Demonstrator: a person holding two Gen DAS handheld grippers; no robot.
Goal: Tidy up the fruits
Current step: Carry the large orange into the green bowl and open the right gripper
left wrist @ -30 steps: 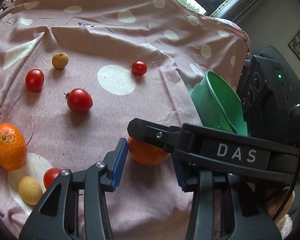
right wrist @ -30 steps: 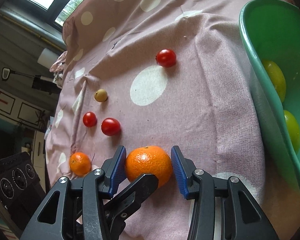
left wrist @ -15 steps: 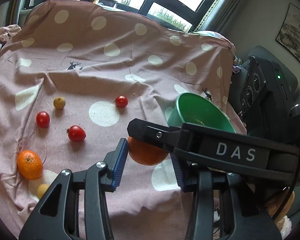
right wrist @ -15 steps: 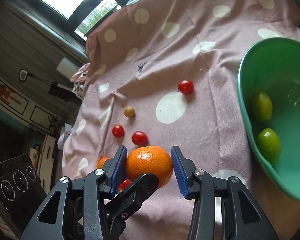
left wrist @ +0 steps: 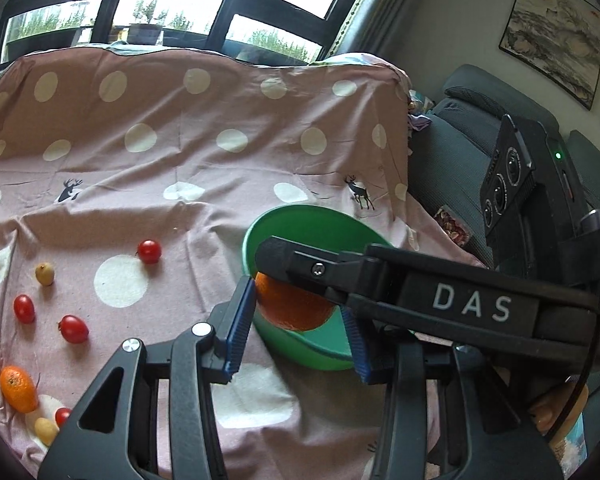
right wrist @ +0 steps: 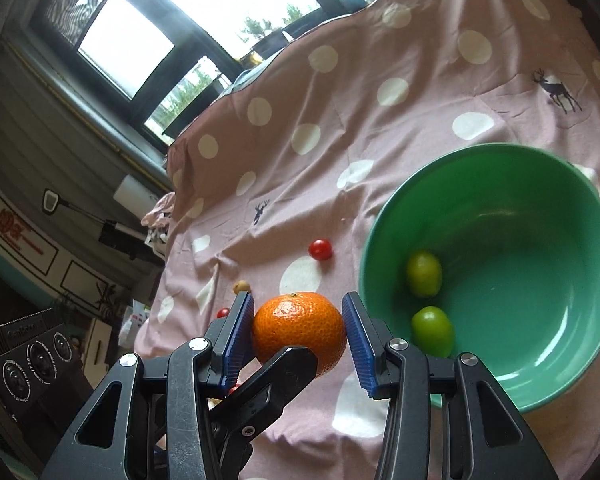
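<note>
Both grippers are being held around one orange [right wrist: 299, 330]. By the right gripper [right wrist: 299, 334] it is being clamped, both blue pads [right wrist: 240, 334] being pressed against its sides. Around the same orange [left wrist: 290, 310] the left gripper [left wrist: 296, 326] is being closed partway, though contact at its far pad cannot be told. The fruit is being held in the air beside the rim of the green bowl [right wrist: 540, 216], where two limes [right wrist: 424, 274] are lying. Cherry tomatoes [left wrist: 149, 251] are lying on the dotted cloth [left wrist: 180, 120].
</note>
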